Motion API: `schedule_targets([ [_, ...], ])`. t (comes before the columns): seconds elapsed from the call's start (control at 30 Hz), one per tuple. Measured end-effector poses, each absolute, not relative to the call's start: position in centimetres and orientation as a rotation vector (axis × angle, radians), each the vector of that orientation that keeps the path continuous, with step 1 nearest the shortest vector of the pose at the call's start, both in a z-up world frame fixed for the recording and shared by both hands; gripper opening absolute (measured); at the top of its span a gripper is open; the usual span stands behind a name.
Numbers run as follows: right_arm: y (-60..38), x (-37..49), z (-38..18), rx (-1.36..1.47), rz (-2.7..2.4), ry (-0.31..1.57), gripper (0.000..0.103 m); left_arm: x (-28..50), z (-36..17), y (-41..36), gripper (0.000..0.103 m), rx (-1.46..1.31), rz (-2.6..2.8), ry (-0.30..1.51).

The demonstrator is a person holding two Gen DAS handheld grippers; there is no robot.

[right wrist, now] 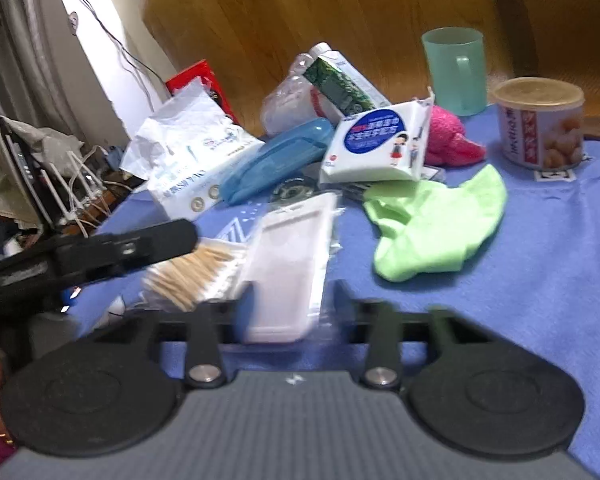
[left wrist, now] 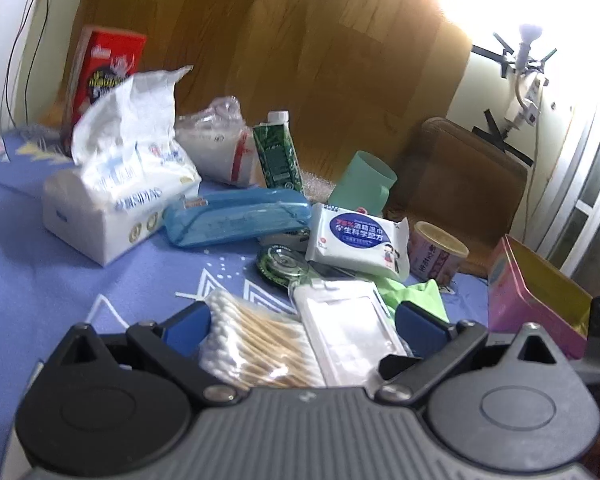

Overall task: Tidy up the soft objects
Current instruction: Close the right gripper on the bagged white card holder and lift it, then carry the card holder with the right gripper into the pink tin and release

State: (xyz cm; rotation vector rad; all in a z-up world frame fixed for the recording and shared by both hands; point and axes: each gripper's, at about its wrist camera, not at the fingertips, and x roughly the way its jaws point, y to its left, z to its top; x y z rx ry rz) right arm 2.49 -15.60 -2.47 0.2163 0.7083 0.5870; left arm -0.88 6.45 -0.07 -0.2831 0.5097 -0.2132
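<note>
My right gripper (right wrist: pixel 290 300) pinches the flat white plastic-wrapped pad packet (right wrist: pixel 288 264); my left gripper (left wrist: pixel 304 320) gapes around the wooden cotton swab bundle (left wrist: pixel 252 348). Slippery film could slide free.

You are in a home, it seems a living room or bedroom. The surface (left wrist: pixel 40 280) wears a blue printed cloth and carries household things: a tissue pack (left wrist: pixel 116 204), a wet wipes pack (left wrist: pixel 356 240), a plastic cup (left wrist: pixel 364 184). Behind stand wooden panels (left wrist: pixel 300 40), a window frame (left wrist: pixel 596 184) and loose cables (right wrist: pixel 88 204).
</note>
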Motion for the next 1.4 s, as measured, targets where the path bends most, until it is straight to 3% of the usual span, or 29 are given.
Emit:
schedule_targets([
  [0.1, -17.3, 1.7, -2.2, 0.298, 0.599, 0.724, 0.02, -2.1, 0.8, 6.4, 0.101, -0.265, -0.209, 0.479],
  [0.23, -19.7, -1.1, -2.0, 0.331, 0.566, 0.71, 0.02, -2.6, 1.5, 5.1, 0.101, -0.252, -0.279, 0.495],
  [0.57, -24.2, -6.4, -3.0, 0.41, 0.495, 0.662, 0.021, -0.4, -1.1, -0.8, 0.101, -0.265, -0.544, 0.744],
  [0.7, -23.7, -6.2, -3.0, 0.345, 0.495, 0.649, 0.048, 0.0, -1.8, -1.7, 0.102, -0.235, -0.539, 0.772],
  [0.77, -23.0, -6.3, -3.1, 0.294, 0.512, 0.629, 0.048, -0.1, -2.0, -2.0, 0.101, -0.243, -0.561, 0.77],
  [0.83, -21.9, -6.4, -3.0, 0.236, 0.54, 0.622, 0.046, -0.1, -2.1, -2.4, 0.093, -0.261, -0.622, 0.779],
  [0.9, -21.2, -6.7, -3.0, 0.211, 0.566, 0.62, 0.036, -0.2, -2.0, -3.2, 0.093, -0.222, -0.61, 0.771],
  [1.1, -20.7, -7.2, -2.2, 0.163, 0.535, 0.548, 0.026, 0.1, -1.3, -3.4, 0.09, -0.246, -0.622, 0.756],
  [1.4, -22.8, -7.4, 1.0, 0.161, 0.44, 0.396, 0.026, 1.7, 4.5, -7.9, 0.09, -0.151, -0.7, 0.61],
])
